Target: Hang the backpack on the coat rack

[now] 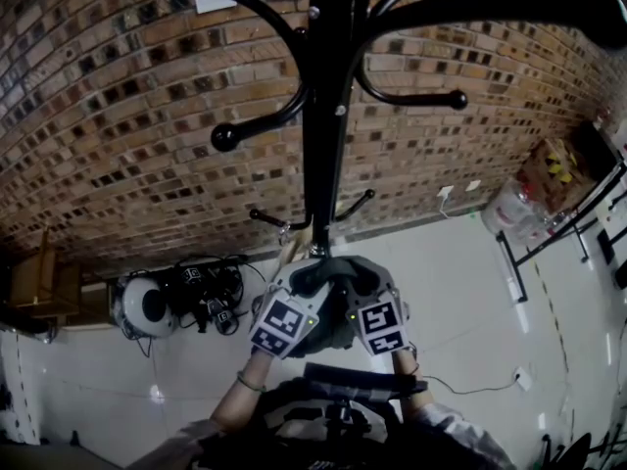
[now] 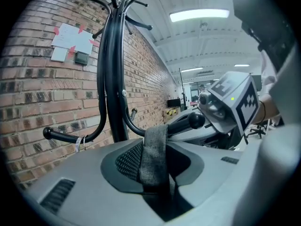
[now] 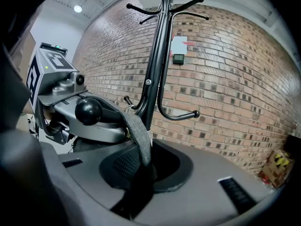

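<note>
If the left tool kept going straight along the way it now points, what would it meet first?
The backpack itself, which fills the space right ahead of the left tool, its strap looped over a hook. Beyond it probably the coat rack's pole, though depth is unclear.

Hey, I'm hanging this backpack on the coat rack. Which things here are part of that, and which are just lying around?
Part of the job:
backpack
its grey strap
coat rack
ball-tipped hook

Just lying around:
white round device on the floor
water jug
cardboard box
papers on the wall
</note>
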The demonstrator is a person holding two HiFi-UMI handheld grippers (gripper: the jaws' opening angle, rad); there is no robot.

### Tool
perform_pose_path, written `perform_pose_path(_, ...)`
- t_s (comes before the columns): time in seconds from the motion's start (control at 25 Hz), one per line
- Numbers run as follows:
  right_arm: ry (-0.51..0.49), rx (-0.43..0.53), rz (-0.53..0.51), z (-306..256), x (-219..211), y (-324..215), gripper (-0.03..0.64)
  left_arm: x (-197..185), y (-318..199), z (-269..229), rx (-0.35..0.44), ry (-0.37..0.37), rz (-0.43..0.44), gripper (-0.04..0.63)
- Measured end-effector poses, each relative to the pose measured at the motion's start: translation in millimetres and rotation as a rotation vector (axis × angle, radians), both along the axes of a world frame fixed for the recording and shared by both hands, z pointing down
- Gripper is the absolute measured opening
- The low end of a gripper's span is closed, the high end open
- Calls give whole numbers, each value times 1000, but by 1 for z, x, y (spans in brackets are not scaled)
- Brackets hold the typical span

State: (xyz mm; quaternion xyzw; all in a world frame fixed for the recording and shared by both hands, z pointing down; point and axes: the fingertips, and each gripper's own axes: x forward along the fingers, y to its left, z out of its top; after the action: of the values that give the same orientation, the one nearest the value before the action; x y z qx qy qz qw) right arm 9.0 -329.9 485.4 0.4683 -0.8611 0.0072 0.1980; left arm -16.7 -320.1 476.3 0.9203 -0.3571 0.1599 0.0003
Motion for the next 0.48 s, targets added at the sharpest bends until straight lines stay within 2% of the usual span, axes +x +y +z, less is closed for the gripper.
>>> perform_pose_path(0.16, 8, -5, -10, 2, 0, 1, 61, -1, 2, 1, -19, 19, -25, 118)
perform_pose_path(0.24, 1, -13, -5, 2, 0, 2, 63, -3, 5, 1, -60, 75, -42, 136)
perform_pose_path(0.36, -13, -28, 4, 2, 1, 5, 74, -8, 11, -2, -132, 198, -56, 161)
perform_pose_path(0.48, -77, -45, 13, -3, 5, 14, 110, -14, 14, -4, -135, 220, -73, 172)
